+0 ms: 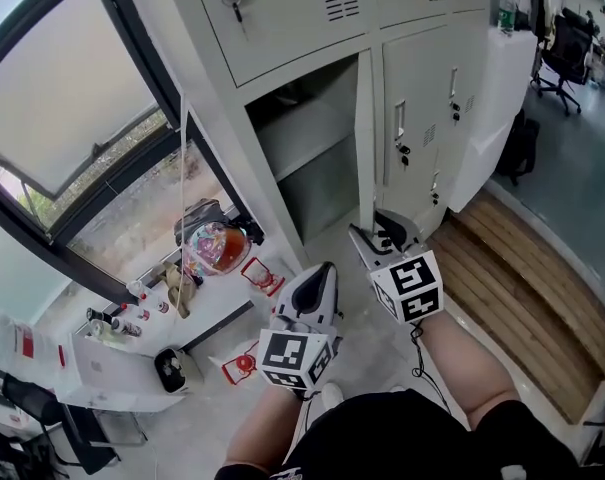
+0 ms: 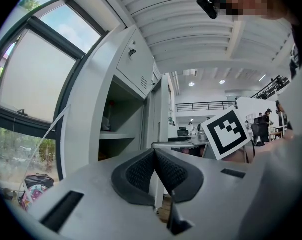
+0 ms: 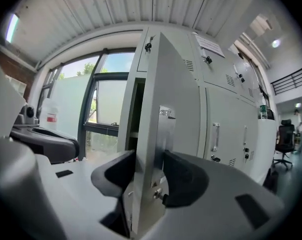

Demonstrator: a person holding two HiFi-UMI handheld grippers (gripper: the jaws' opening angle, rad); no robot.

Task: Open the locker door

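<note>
Locker door (image 1: 364, 138) stood swung out, edge-on to the head view. The right gripper (image 3: 150, 176) straddled that edge (at the metal lock plate (image 3: 166, 134)) with jaws apart, the door between them, no clear squeeze. The left gripper (image 2: 154, 160) hung just beside it, jaws together and empty.

Count, head view.
Grippers: 2, left gripper (image 1: 320, 276) and right gripper (image 1: 379, 232).
Locker doors: 1 open door (image 1: 364, 138); 2 closed doors (image 1: 414, 108) beside it; upper row apparently 3, frame edge cuts it.
Chair (image 1: 562, 53): 1.
Bag (image 1: 214, 246): 1.
Bottle (image 1: 508, 8): 1.
</note>
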